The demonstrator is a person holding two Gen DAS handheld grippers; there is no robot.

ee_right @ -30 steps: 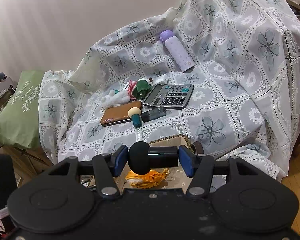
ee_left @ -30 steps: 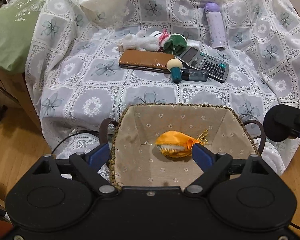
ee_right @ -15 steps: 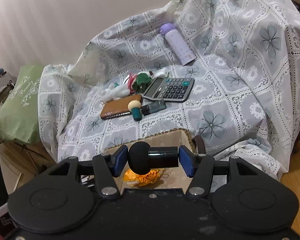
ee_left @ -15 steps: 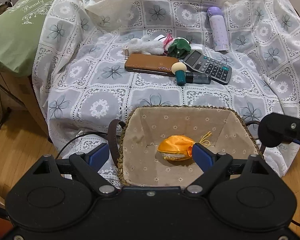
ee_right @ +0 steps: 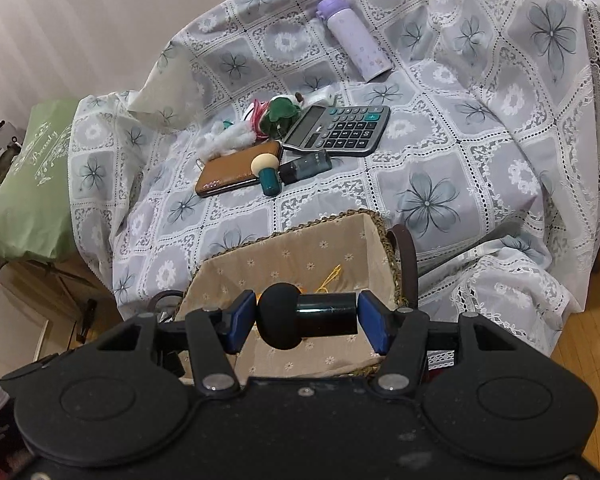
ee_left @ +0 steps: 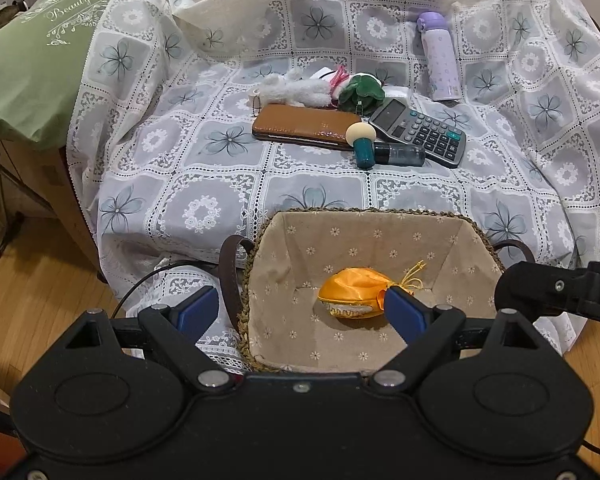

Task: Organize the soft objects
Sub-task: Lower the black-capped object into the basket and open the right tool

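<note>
The left gripper (ee_left: 302, 312) hung open and empty over the basket (ee_left: 476, 224), where an orange pouch (ee_left: 352, 294) lay. The right gripper (ee_right: 307, 322) clamped a black sponge (ee_right: 280, 316) endwise above the basket's near edge.

A lace floral cloth (ee_left: 228, 176) covered the furniture. On it a calculator (ee_left: 420, 132) lay just beside a brown leather wallet (ee_left: 300, 126), with a small dark bottle (ee_left: 398, 155) lying against the calculator's near edge. A lilac flask (ee_left: 438, 58) lay further back, well apart. A green cushion (ee_left: 32, 68) sat at the cloth's left, above the wooden floor (ee_left: 32, 292).
</note>
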